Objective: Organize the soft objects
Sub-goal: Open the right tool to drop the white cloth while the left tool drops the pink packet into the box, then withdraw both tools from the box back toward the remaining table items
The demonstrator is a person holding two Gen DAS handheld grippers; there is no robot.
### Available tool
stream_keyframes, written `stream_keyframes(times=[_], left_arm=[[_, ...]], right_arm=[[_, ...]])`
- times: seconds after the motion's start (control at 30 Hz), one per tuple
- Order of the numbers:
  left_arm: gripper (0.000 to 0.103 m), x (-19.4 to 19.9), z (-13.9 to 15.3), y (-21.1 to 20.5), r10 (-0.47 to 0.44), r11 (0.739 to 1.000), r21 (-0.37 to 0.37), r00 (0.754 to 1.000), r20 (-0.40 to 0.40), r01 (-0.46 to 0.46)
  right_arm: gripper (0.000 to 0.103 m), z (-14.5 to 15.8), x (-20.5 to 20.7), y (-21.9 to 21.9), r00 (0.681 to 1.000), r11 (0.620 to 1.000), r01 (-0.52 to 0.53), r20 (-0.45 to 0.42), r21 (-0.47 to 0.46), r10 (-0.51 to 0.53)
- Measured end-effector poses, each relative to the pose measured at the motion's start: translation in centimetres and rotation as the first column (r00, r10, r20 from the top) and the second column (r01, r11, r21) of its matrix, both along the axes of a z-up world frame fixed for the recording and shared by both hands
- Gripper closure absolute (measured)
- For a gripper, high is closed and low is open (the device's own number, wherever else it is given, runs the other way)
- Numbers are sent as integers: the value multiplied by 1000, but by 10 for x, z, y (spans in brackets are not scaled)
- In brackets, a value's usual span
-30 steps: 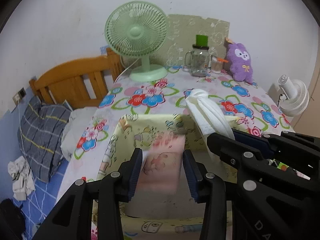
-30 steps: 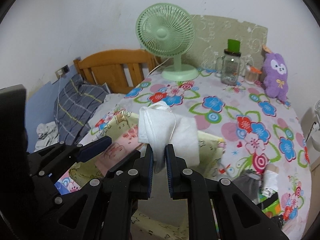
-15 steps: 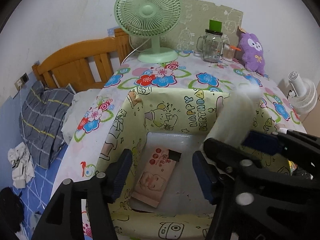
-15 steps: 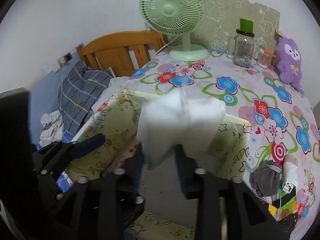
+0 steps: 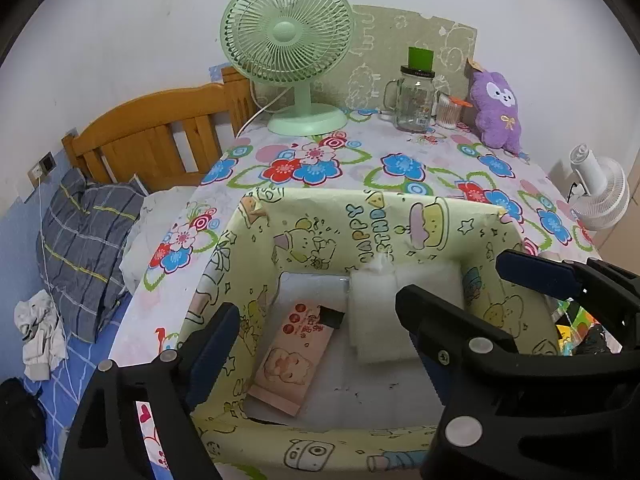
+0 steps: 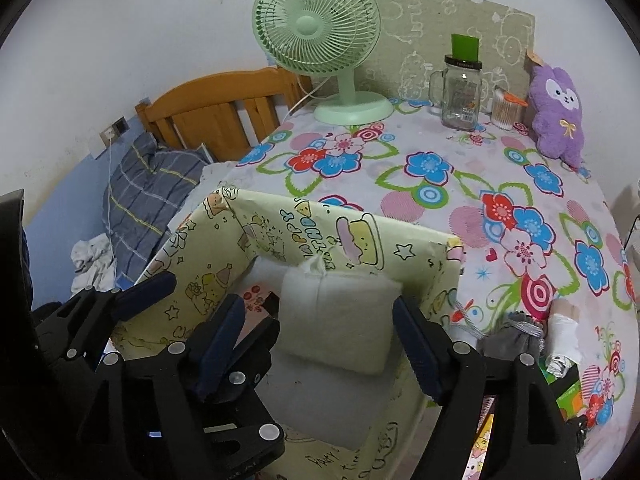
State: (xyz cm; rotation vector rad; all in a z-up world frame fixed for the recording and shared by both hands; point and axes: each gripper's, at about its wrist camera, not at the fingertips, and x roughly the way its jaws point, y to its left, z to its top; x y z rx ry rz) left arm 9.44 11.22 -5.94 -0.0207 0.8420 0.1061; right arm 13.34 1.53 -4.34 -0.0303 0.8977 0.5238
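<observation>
Flowered cloth covers the worktop (image 5: 400, 168), on which a yellow cartoon-printed box (image 5: 400, 216) is set before a green fan (image 5: 288, 36). Inside the box a white folded cloth (image 6: 340, 320) and a pink tissue pack (image 5: 292, 360) are seen lying side by side. The left tool (image 5: 316, 344) and right tool (image 6: 320, 344) have just been opening; nothing is gripped.

A pink printed packet (image 5: 289, 360) and a white folded cloth pad (image 5: 376, 312) lie side by side inside the yellow cartoon-print box (image 5: 320, 220), below the left gripper's (image 5: 316, 344) just-opened, empty jaws.
</observation>
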Motion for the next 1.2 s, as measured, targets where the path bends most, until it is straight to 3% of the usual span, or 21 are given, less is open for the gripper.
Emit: stream_keyframes(times=[0.37, 1.2], left_arm=[[9, -8, 18, -15, -17, 1000, 10, 999, 43, 16], [2, -32, 63, -76, -80, 996, 50, 984, 161, 73]], right_arm=[[22, 18, -11, -17, 998, 1000, 24, 55, 15, -24], [3, 63, -42, -89, 961, 986, 161, 220, 49, -168]])
